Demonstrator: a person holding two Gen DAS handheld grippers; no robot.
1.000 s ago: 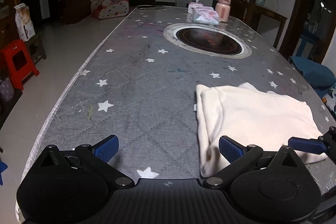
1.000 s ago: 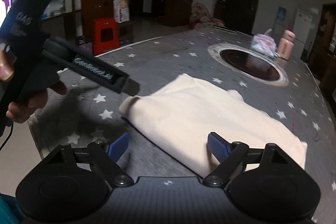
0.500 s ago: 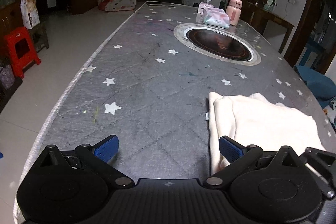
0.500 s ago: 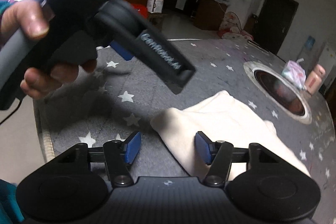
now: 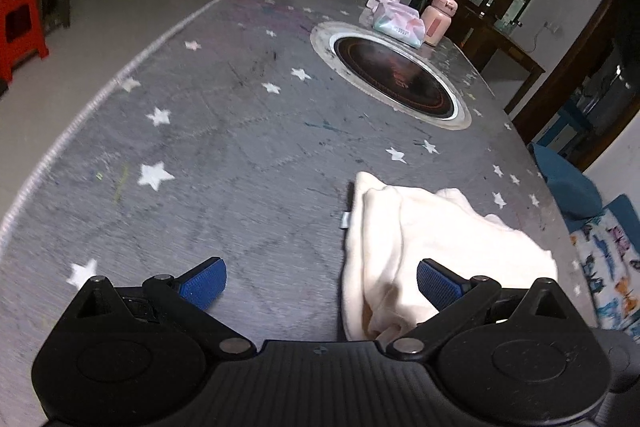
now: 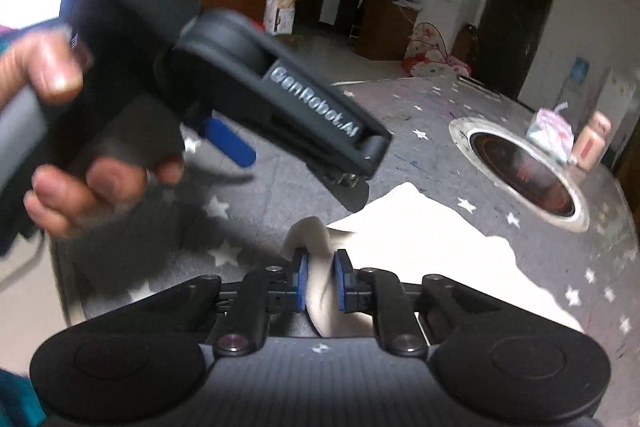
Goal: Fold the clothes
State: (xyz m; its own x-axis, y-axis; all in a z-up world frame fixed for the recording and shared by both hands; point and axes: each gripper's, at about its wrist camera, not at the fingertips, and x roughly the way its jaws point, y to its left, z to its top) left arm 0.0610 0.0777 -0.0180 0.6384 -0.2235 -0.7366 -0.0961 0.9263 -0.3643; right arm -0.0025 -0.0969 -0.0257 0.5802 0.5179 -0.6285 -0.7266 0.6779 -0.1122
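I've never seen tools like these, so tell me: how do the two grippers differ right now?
The right gripper has its fingers closed, pinching a fold of the cloth; the left gripper has its fingers spread wide and grips nothing. The right gripper's cloth bunches up between its blue pads, while only the left gripper's right finger overlaps the cloth, its other finger over bare table. Both share black bodies and blue finger pads.
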